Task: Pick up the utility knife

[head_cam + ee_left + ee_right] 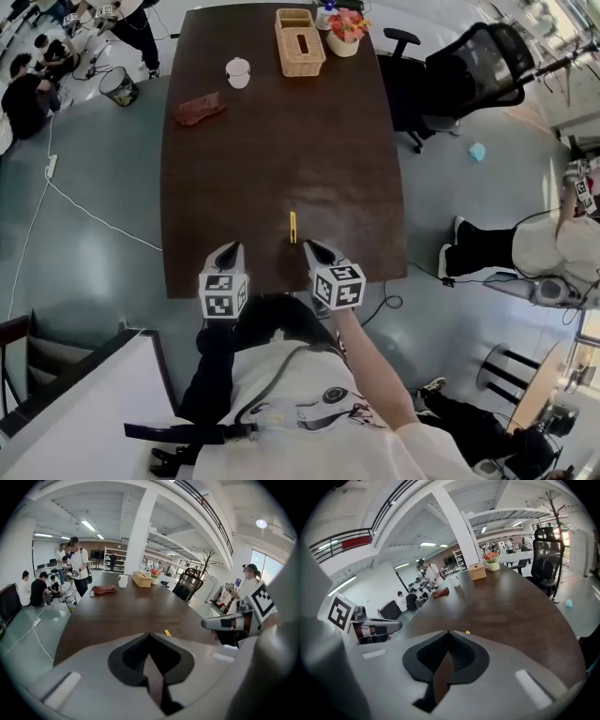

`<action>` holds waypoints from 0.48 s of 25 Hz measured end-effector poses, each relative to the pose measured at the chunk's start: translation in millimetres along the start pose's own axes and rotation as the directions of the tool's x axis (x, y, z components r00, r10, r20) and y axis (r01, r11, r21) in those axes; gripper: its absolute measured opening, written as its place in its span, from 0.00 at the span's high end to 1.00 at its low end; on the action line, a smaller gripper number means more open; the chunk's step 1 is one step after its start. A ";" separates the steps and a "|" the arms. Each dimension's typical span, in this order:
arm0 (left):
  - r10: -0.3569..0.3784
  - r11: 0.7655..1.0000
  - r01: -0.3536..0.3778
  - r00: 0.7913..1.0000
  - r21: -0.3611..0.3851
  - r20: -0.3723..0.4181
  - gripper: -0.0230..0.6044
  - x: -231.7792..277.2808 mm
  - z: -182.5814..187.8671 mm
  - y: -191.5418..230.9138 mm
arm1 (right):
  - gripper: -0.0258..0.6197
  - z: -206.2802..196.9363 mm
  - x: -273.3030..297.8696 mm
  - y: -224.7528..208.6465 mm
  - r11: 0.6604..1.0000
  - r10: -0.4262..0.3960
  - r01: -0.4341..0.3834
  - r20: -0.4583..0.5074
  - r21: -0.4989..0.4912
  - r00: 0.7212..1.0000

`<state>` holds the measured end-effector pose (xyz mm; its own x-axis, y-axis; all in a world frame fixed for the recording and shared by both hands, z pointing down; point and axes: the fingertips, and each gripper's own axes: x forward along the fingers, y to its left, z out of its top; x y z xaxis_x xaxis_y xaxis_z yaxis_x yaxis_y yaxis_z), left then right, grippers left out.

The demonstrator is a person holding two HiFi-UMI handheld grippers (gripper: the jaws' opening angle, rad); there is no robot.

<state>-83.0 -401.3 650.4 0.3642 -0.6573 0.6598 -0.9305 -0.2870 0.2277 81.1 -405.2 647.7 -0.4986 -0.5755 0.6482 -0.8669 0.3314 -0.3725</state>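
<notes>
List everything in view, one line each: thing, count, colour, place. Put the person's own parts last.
table: one, dark brown, centre
utility knife: one, yellow, near edge, between the tools
cup: one, white, far left
cloth: one, reddish, left edge
wicker box: one, tan, far end
flower pot: one, white, pink-red flowers, beside wicker box
office chair: one, black, right of table
bin: one, dark, floor at left
left tool: one, grey, shut, empty, near edge
right tool: one, grey, shut, empty, right of utility knife

left gripper point(232, 248) and right gripper point(311, 247) side by side, jaws together.
</notes>
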 end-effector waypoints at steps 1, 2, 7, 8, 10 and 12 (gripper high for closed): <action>-0.006 1.000 0.006 1.000 -0.011 -0.014 0.97 4.0 -4.8 -0.1 | 0.95 -4.9 7.1 -4.7 1.000 -0.002 0.002 -0.023 0.011 1.000; -0.012 1.000 0.011 1.000 -0.020 -0.027 0.97 6.9 -9.5 -0.7 | 0.94 -10.0 13.8 -9.1 1.000 -0.002 0.003 -0.044 0.024 0.999; -0.039 0.998 0.037 0.998 -0.045 -0.054 0.97 6.1 -21.1 -3.0 | 0.86 -32.6 45.0 -26.9 0.997 -0.008 0.018 -0.146 0.069 0.989; -0.040 0.998 0.038 0.997 -0.045 -0.059 0.97 6.8 -22.0 -2.3 | 0.85 -35.8 50.7 -31.0 0.996 -0.013 0.027 -0.163 0.081 0.987; -0.043 0.998 0.040 0.996 -0.045 -0.073 0.97 13.3 -23.8 -0.6 | 0.85 -40.9 60.6 -40.7 0.993 -0.030 0.050 -0.194 0.102 0.981; -0.046 0.998 0.042 0.995 -0.052 -0.093 0.97 22.5 -25.7 1.0 | 0.85 -44.8 67.8 -48.3 0.990 -0.043 0.071 -0.220 0.118 0.974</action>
<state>-76.8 -398.5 683.9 0.4016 -0.5759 0.7121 -0.9153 -0.2777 0.2917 89.2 -426.7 739.4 -0.4482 -0.4104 0.7942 -0.8939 0.1991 -0.4016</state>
